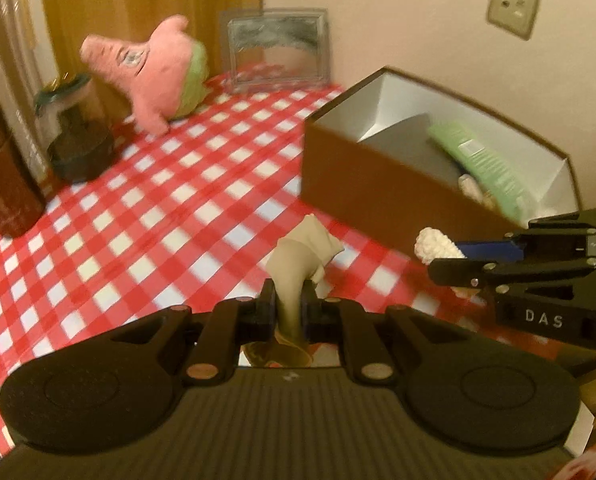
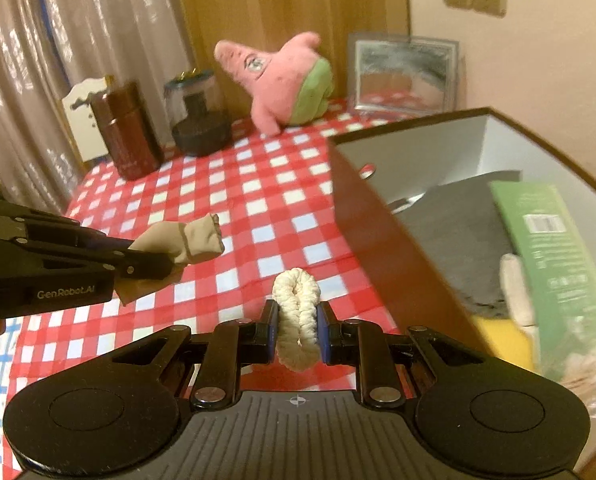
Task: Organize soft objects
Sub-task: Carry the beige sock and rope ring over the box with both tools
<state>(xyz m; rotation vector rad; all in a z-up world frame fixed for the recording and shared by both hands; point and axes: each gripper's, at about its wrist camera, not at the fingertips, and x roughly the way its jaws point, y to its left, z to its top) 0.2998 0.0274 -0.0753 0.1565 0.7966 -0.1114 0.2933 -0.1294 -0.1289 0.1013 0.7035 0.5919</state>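
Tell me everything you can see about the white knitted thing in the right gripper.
The white knitted piece looks like a chunky, ribbed, cream-coloured yarn item folded into a thick loop. The right gripper is shut on it, pads pressing both sides, its rounded top poking above the fingers. It is held above the red checked tablecloth, beside the brown box, touching neither.

The left hand-held gripper (image 1: 289,304) sits low at centre of its own view, jaws pinched on a beige cloth (image 1: 298,264); the right hand-held gripper (image 2: 296,330), likewise low and centred, clamps a cream knitted roll (image 2: 298,312), each reaching in from the other's frame edge
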